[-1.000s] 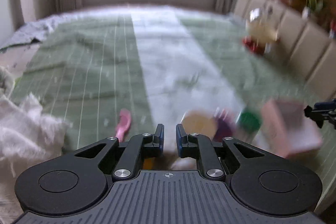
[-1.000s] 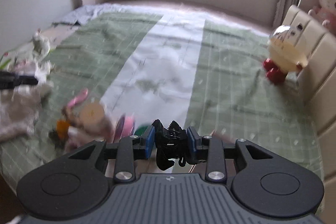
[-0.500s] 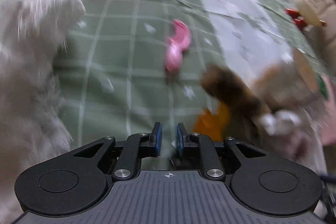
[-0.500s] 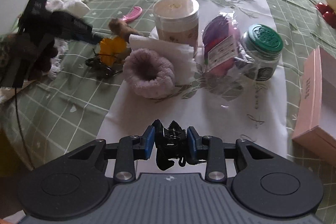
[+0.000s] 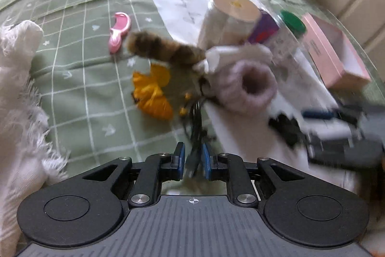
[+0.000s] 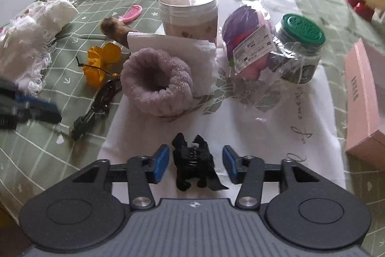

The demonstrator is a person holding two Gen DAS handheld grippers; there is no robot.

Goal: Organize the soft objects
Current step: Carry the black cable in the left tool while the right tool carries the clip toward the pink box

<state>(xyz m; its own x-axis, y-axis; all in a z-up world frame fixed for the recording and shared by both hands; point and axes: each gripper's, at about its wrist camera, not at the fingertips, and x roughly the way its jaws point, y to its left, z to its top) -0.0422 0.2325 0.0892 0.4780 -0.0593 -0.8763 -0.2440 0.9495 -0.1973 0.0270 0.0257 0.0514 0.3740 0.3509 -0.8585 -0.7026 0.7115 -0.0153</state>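
While spread fingers (image 6: 166, 161) flank a toothed black claw clip (image 6: 193, 161), left fingers (image 5: 180, 157) narrowly gapped around dark stems (image 5: 196, 136).

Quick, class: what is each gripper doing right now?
Left gripper: nearly shut around a dark hair clip.
Right gripper: open, black claw clip lying between its fingers.

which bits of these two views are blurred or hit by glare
Left wrist view: the right gripper at the right edge is motion-smeared, and so is the brown furry piece; the left gripper is sharp. Right wrist view: mostly sharp, with glare on the plastic bag and jar; the black clip is crisp.
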